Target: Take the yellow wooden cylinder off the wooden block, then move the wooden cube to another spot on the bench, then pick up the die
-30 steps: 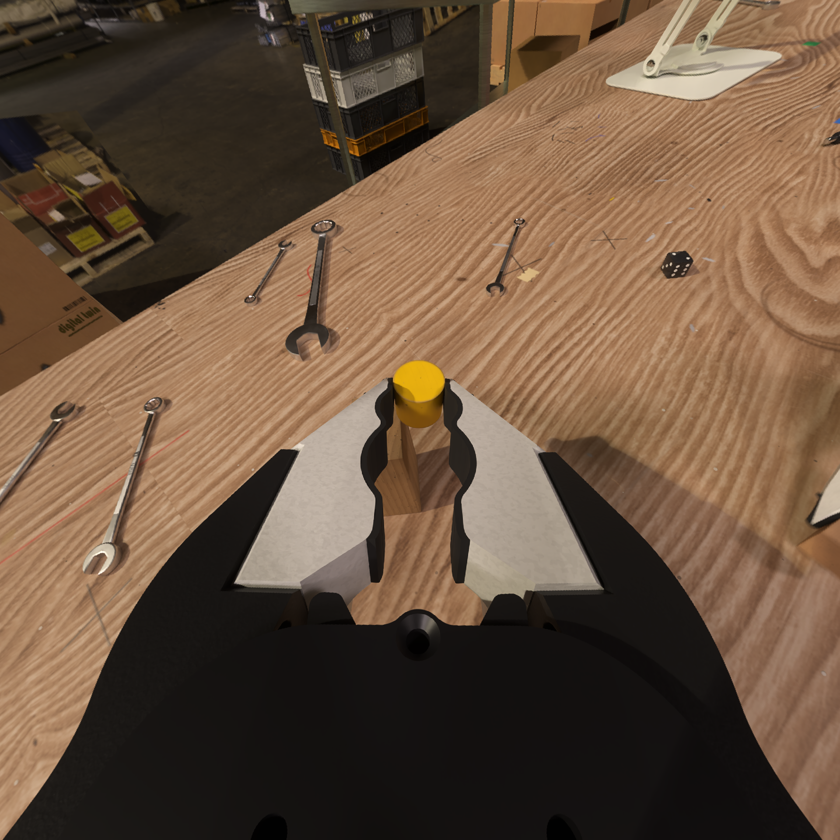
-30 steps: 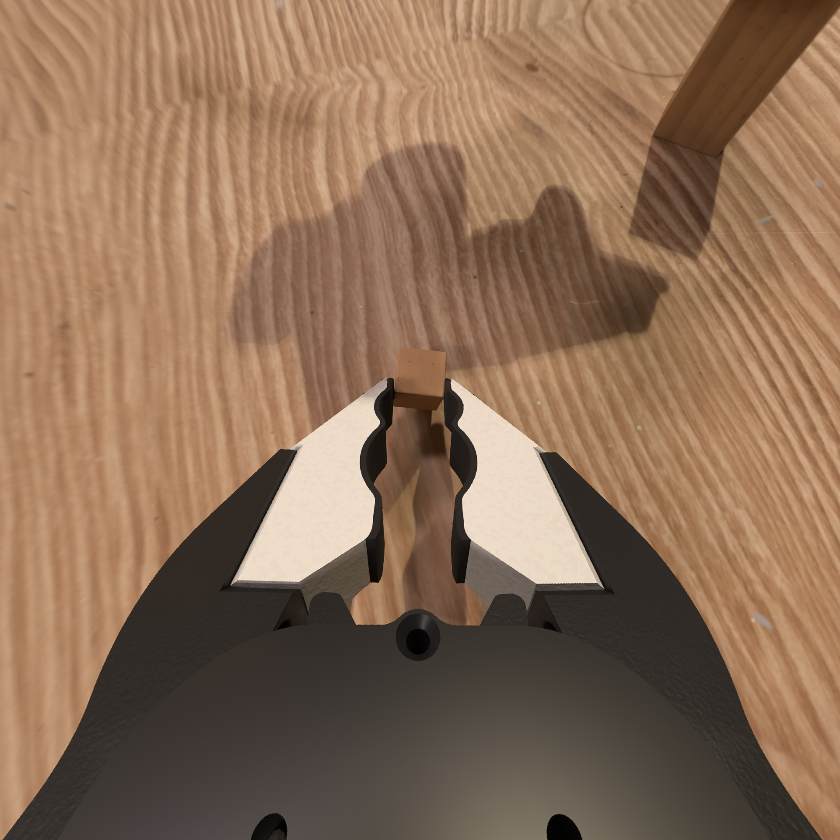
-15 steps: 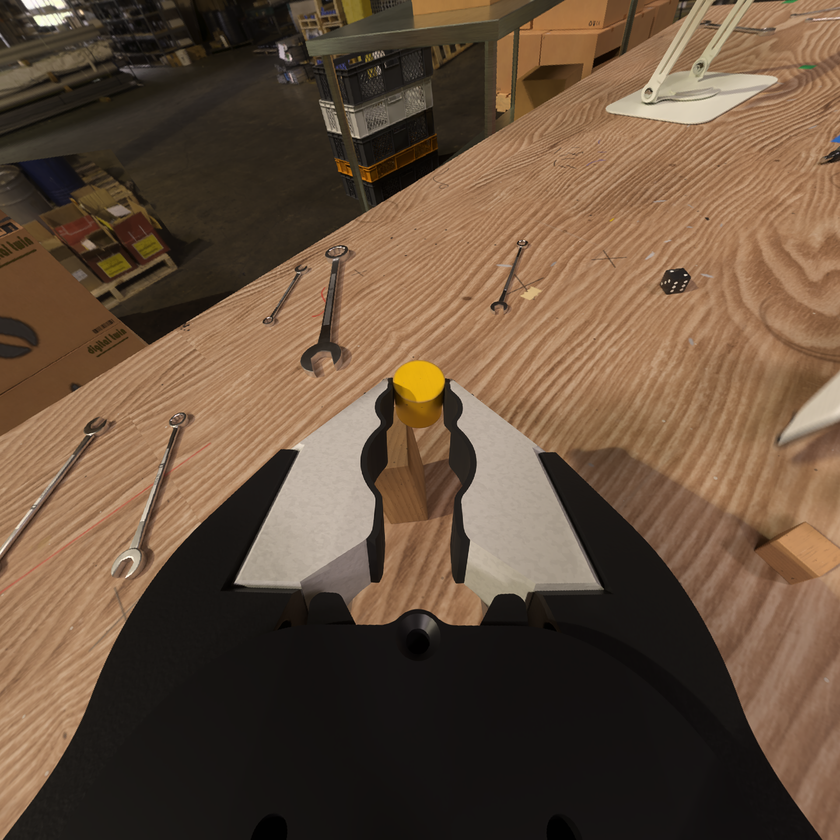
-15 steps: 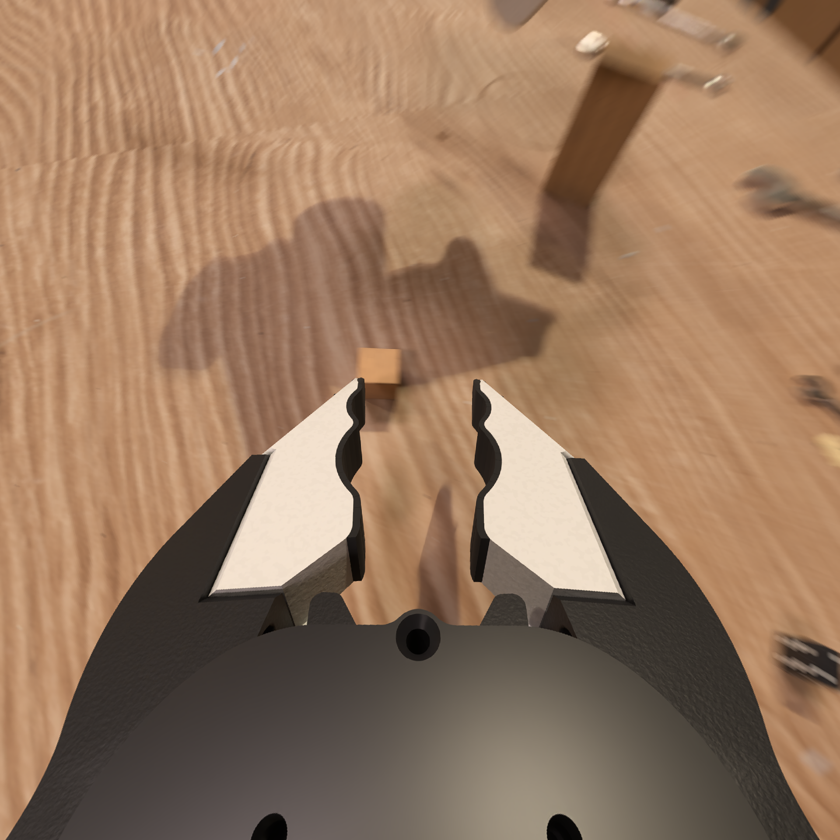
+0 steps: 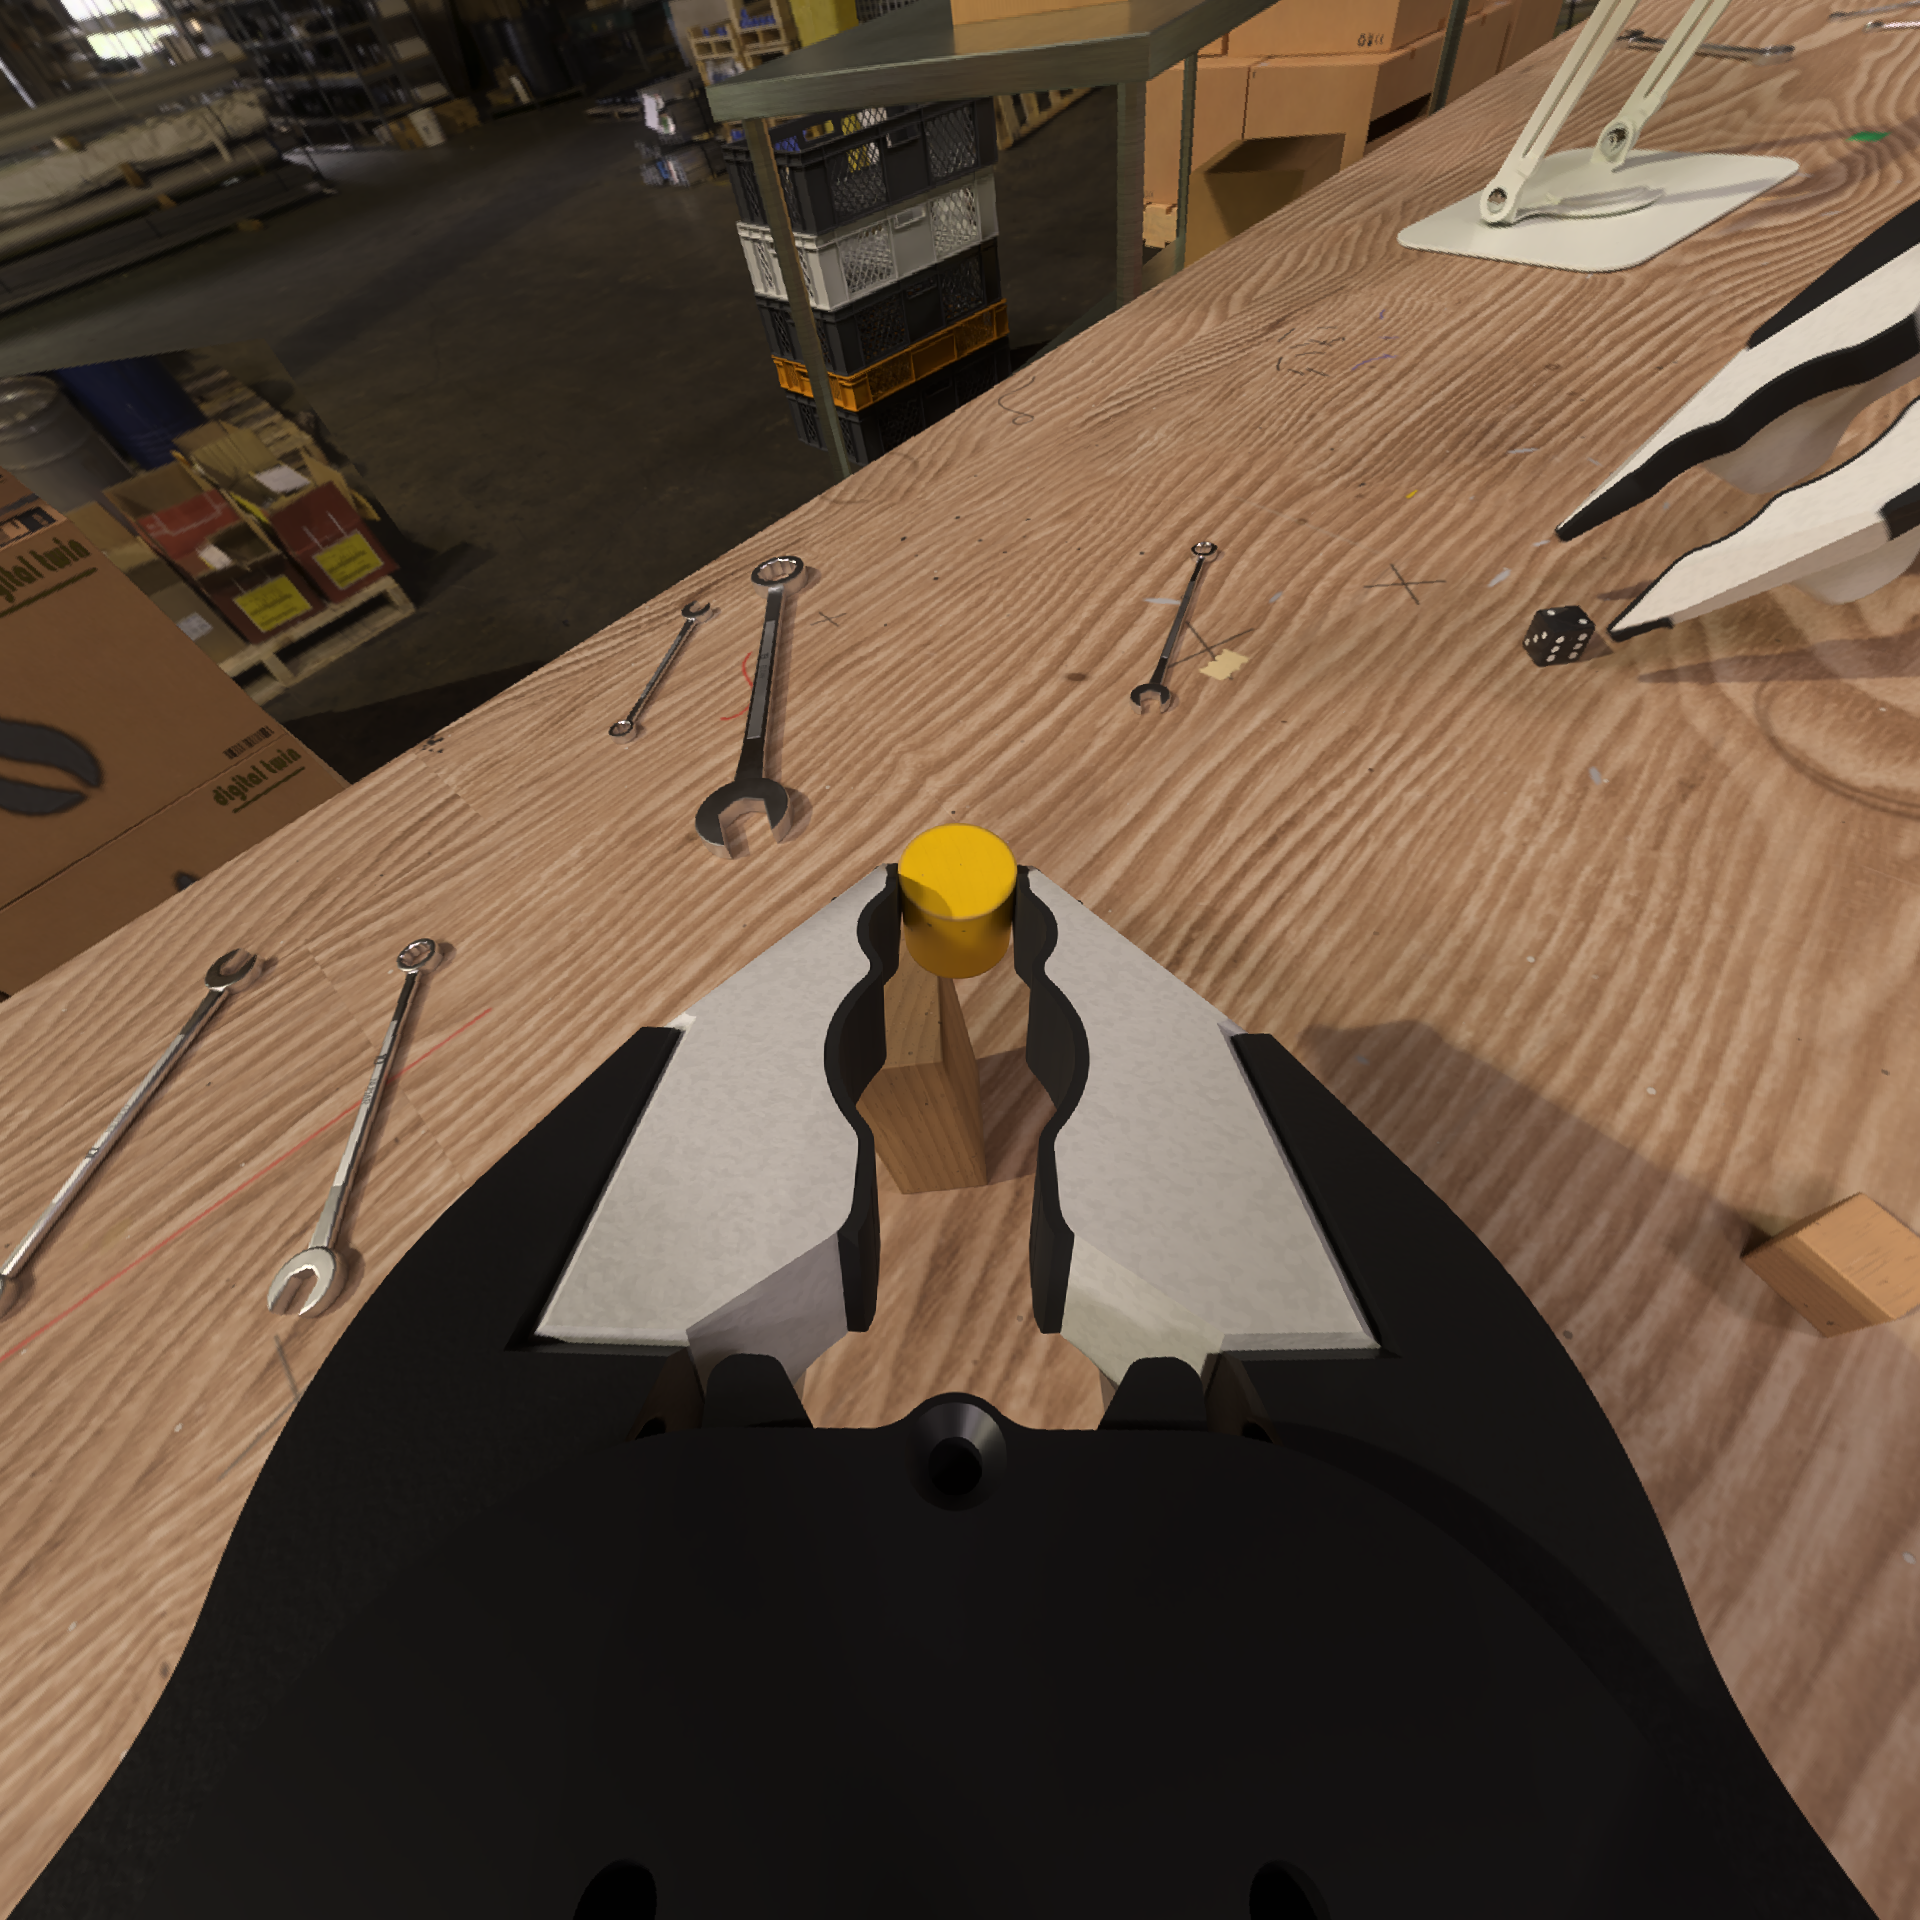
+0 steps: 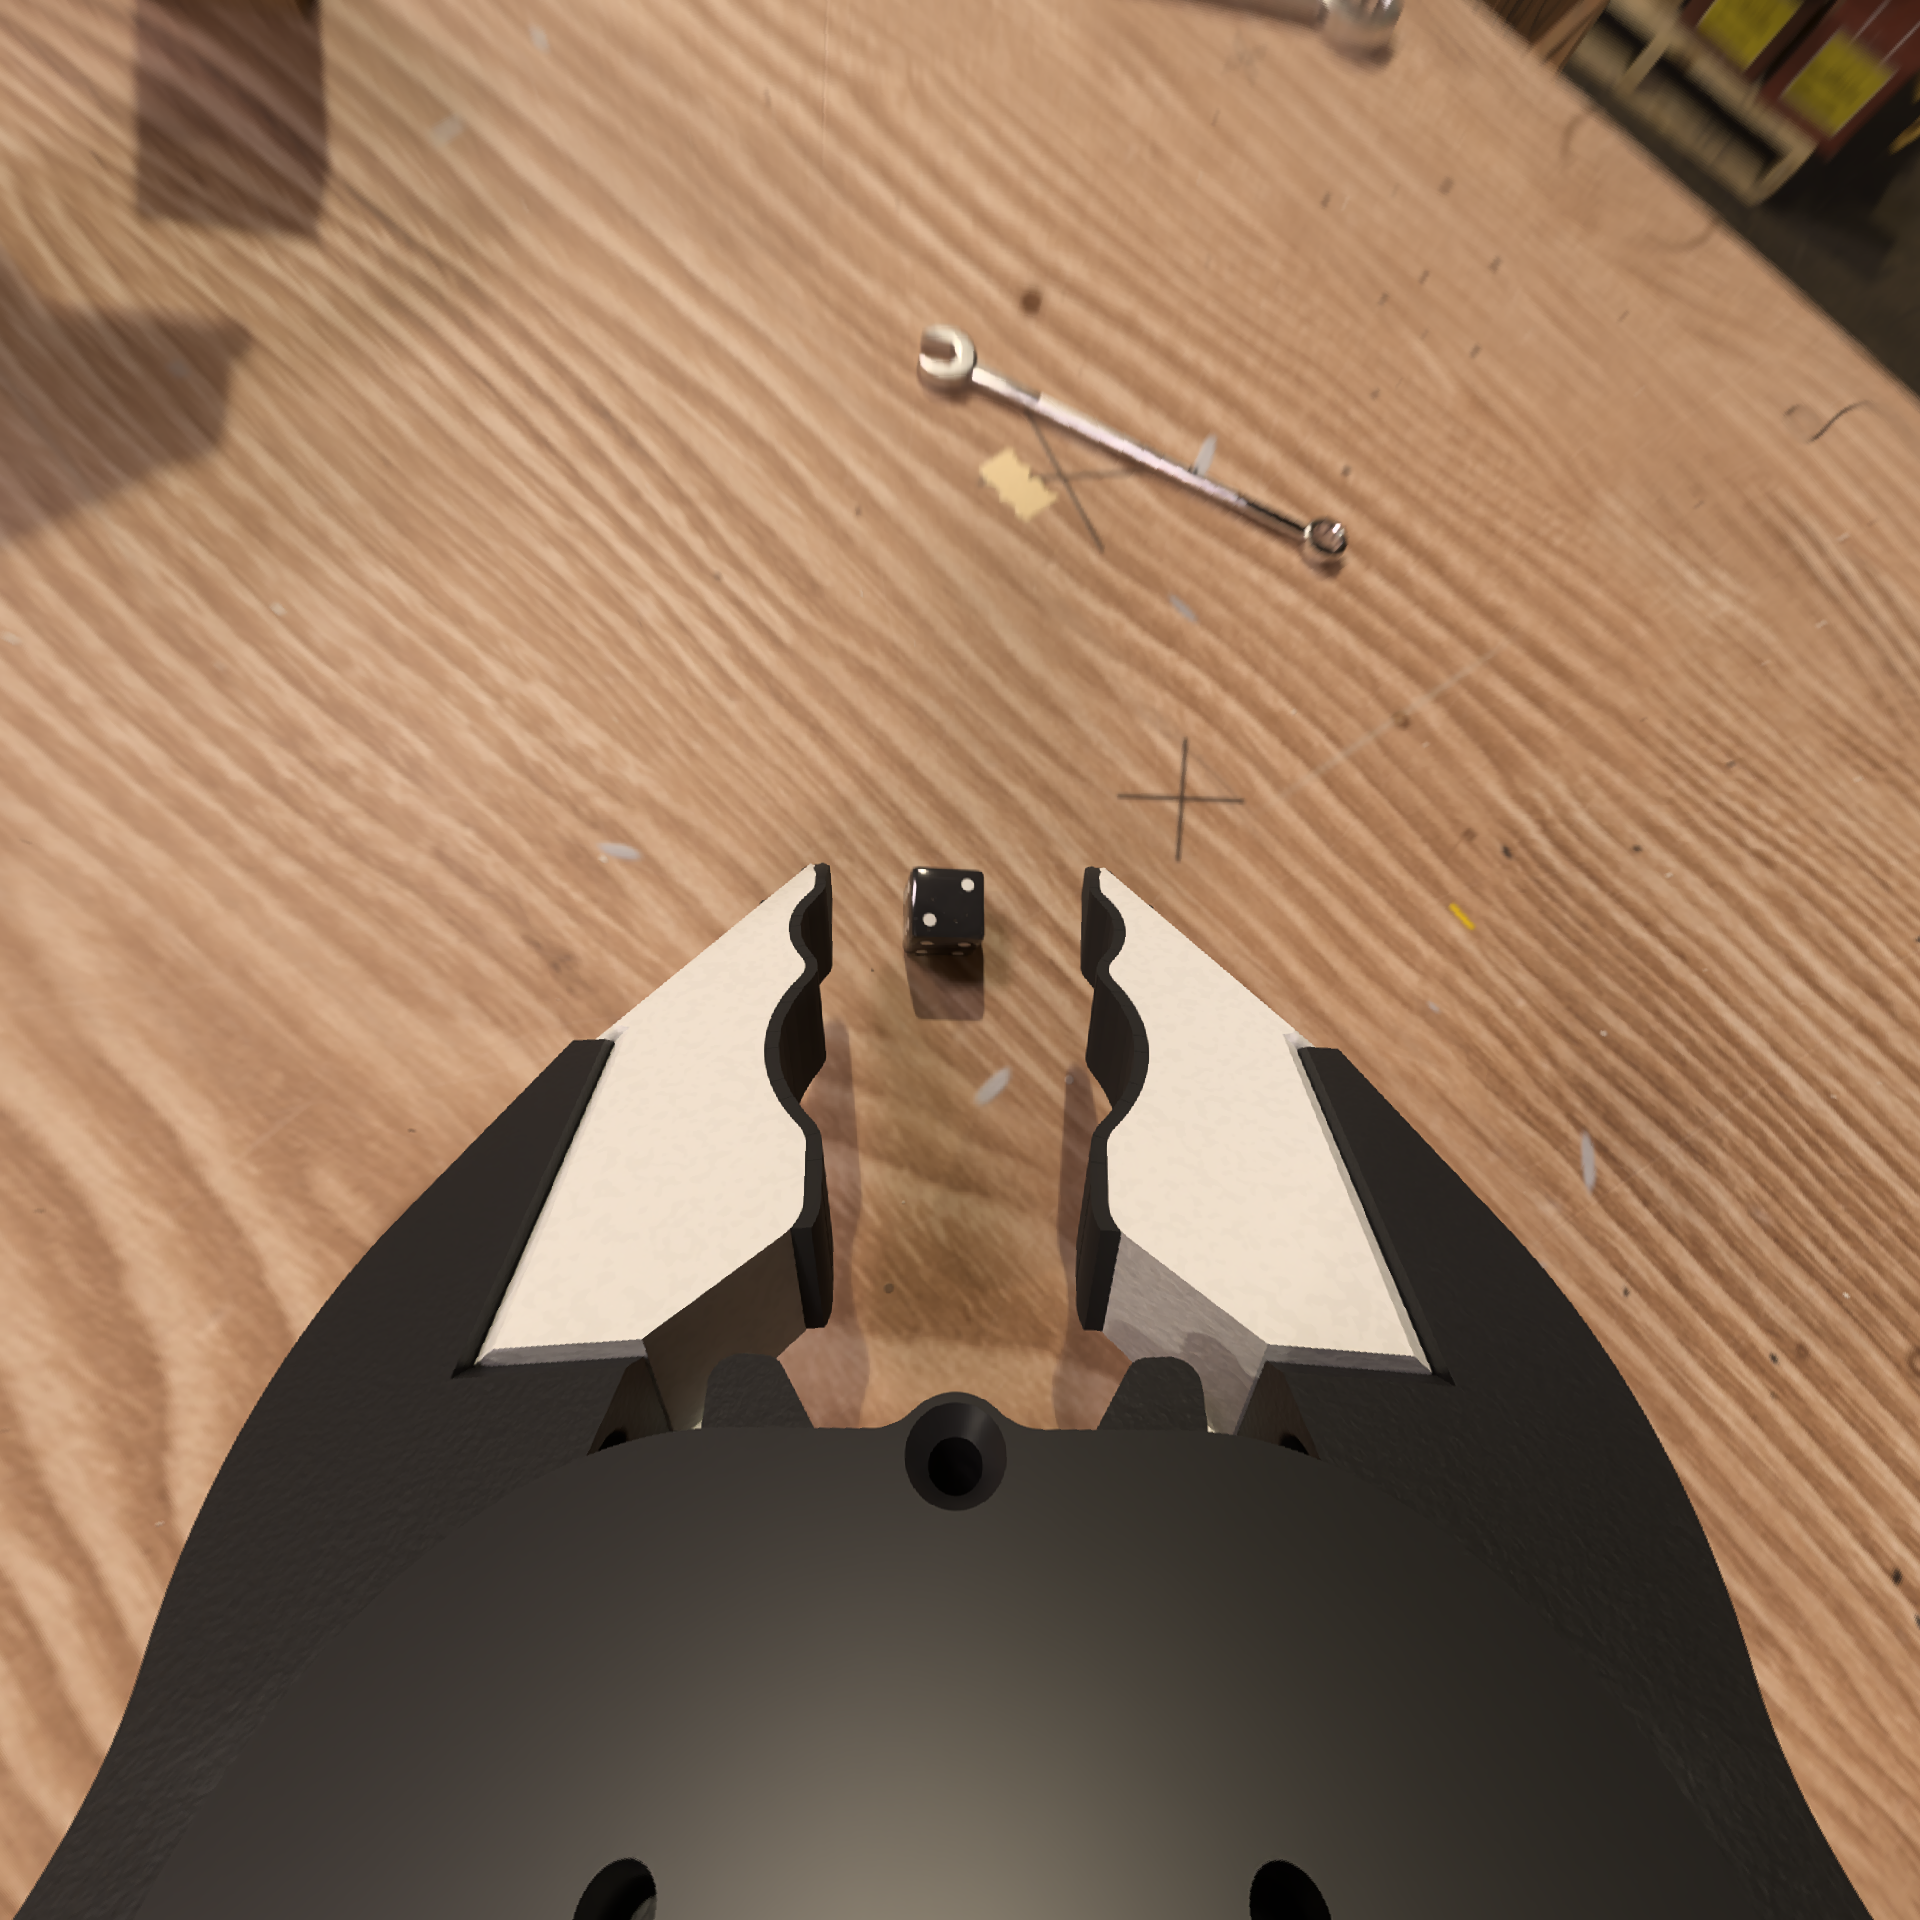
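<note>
My left gripper (image 5: 956,883) is shut on the yellow wooden cylinder (image 5: 956,899) and holds it over the upright wooden block (image 5: 925,1101). The cylinder hides the block's top. The wooden cube (image 5: 1834,1262) lies on the bench at the right, free of both grippers. My right gripper (image 6: 956,873) is open, tips low over the bench, with the black die (image 6: 943,909) between its fingertips and untouched. In the left wrist view the right gripper (image 5: 1588,580) reaches in from the right, just beside the die (image 5: 1556,634).
Several wrenches lie on the bench: a large one (image 5: 753,717) ahead of the block, two (image 5: 353,1132) at the left and a small one (image 6: 1132,447) beyond the die. A white lamp base (image 5: 1600,208) stands far right. The bench edge runs along the left.
My right gripper opened, left the wooden cube on the bench and moved over to the die. My left gripper rose with the yellow cylinder, away from the block.
</note>
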